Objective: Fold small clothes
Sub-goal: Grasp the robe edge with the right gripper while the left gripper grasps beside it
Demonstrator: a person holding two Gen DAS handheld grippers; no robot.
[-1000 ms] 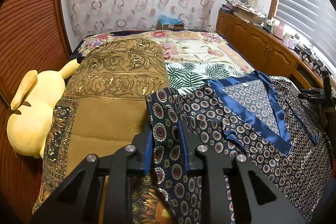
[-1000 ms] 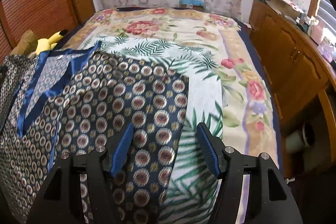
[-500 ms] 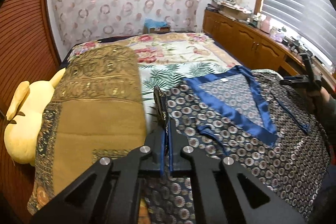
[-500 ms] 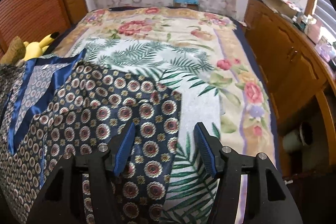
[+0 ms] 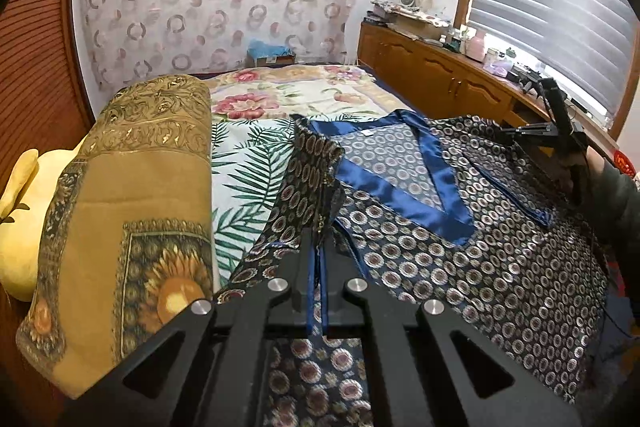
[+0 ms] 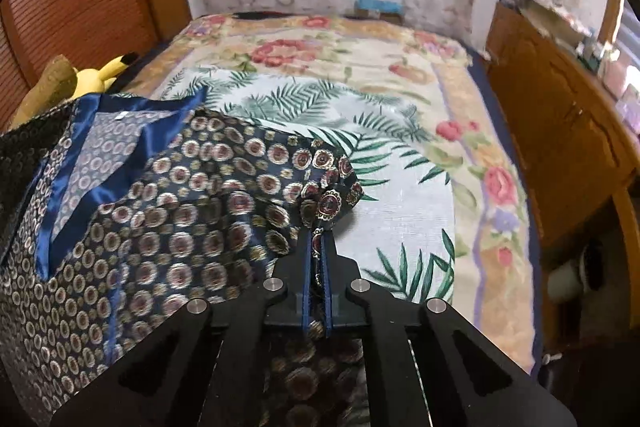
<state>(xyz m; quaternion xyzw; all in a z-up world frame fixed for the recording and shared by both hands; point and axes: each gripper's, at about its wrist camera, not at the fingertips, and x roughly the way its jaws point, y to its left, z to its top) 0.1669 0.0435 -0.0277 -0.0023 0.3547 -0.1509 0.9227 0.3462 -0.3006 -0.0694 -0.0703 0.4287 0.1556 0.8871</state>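
Across the leafy bedspread (image 6: 404, 187) lay the dotted blue top (image 5: 460, 259), and we had our left gripper (image 5: 318, 267) and right gripper (image 6: 316, 255) each pinched tight on one side edge, so we should lift both evenly to fold it neatly.

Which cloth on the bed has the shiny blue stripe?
The dark circle-patterned garment, which both grippers pinch. A shiny blue band edges its V-neck. The golden sunflower blanket beside it and the leafy bedspread underneath have none.
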